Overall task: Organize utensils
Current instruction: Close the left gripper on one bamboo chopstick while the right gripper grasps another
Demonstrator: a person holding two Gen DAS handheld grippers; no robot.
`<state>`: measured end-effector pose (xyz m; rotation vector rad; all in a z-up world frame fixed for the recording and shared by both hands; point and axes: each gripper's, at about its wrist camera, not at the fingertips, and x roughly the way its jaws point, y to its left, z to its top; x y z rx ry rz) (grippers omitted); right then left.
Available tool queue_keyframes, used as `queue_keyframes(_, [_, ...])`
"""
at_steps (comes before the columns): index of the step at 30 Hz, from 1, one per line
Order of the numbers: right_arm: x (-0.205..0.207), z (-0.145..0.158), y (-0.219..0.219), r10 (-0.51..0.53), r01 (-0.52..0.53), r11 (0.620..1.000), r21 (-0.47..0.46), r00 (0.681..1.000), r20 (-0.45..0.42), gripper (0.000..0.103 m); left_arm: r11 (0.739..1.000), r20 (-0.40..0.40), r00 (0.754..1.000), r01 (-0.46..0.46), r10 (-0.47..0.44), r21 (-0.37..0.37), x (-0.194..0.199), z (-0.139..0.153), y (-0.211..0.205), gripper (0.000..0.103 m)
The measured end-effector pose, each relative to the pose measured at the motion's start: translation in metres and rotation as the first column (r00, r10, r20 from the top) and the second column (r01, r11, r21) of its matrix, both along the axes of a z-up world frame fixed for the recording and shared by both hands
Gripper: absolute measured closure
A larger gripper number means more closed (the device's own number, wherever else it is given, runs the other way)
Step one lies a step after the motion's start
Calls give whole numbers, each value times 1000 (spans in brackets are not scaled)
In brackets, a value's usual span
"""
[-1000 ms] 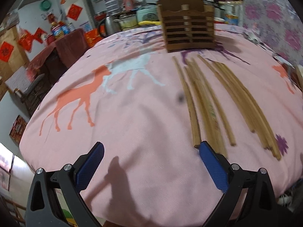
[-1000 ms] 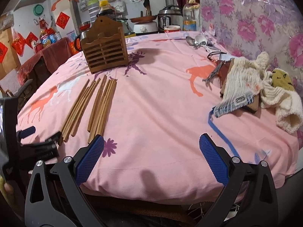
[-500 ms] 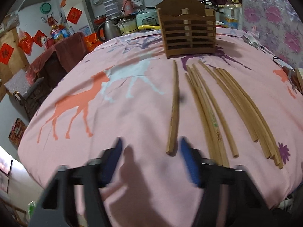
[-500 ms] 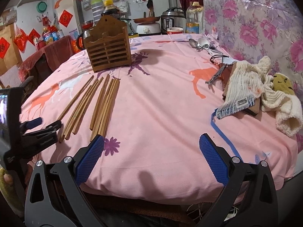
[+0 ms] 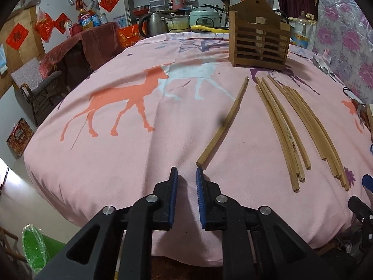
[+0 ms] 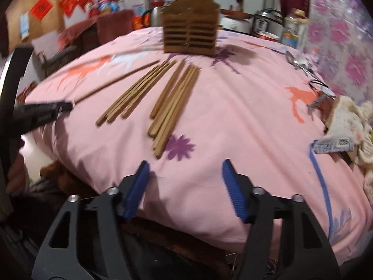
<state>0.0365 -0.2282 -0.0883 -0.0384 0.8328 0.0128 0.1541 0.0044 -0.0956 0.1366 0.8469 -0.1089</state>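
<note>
A round table under a pink horse-print cloth (image 5: 130, 144) fills both views, with the slatted wooden utensil holder (image 5: 260, 44) standing at its far side and a spread of wooden chopsticks (image 6: 173, 102) lying on the cloth in front of it, pointing toward the holder. A second ago the leftmost stick lay alongside its neighbours; now this single chopstick (image 5: 225, 121) lies skewed and well apart from the rest, its near end just ahead of the left gripper (image 5: 186, 177). That isolation probably makes it the first piece to lift toward the holder, which so far looks empty through its slats. The left gripper has just been closing from fully spread to a narrow gap, and nothing sits between its blue pads; the stick's end lies beyond the tips, untouched as far as can be told. The right gripper (image 6: 184, 170) has also just been narrowing, to roughly half open, and hangs empty over the cloth near the closest ends of the right-hand bundle; its view is blurred.
</note>
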Motion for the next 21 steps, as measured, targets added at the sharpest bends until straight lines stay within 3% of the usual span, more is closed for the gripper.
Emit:
queue_keyframes(5, [7, 0, 3, 13, -13, 1000, -28, 1000, 18, 52, 999, 8, 999, -36, 36, 4, 0, -1, 6, 60])
queue_keyframes(6, [11, 0, 1, 2, -1, 999, -38, 1000, 25, 54, 999, 7, 999, -38, 38, 2, 0, -1, 7, 59])
queue_keyframes(8, [15, 2, -11, -43, 44, 998, -44, 999, 24, 69, 999, 4, 999, -39, 39, -2, 0, -1, 7, 59])
queue_keyframes(10, [15, 2, -27, -73, 74, 997, -17, 997, 19, 73, 999, 3, 999, -37, 37, 0, 0, 0, 6, 59])
queue_keyframes(14, [13, 0, -30, -61, 61, 997, 38, 998, 16, 73, 1000, 1, 1000, -22, 22, -4, -1, 0, 4, 59])
queue_keyframes(21, [13, 2, -14, -26, 25, 999, 38, 999, 27, 73, 1000, 0, 1000, -24, 24, -15, 9, -1, 5, 59])
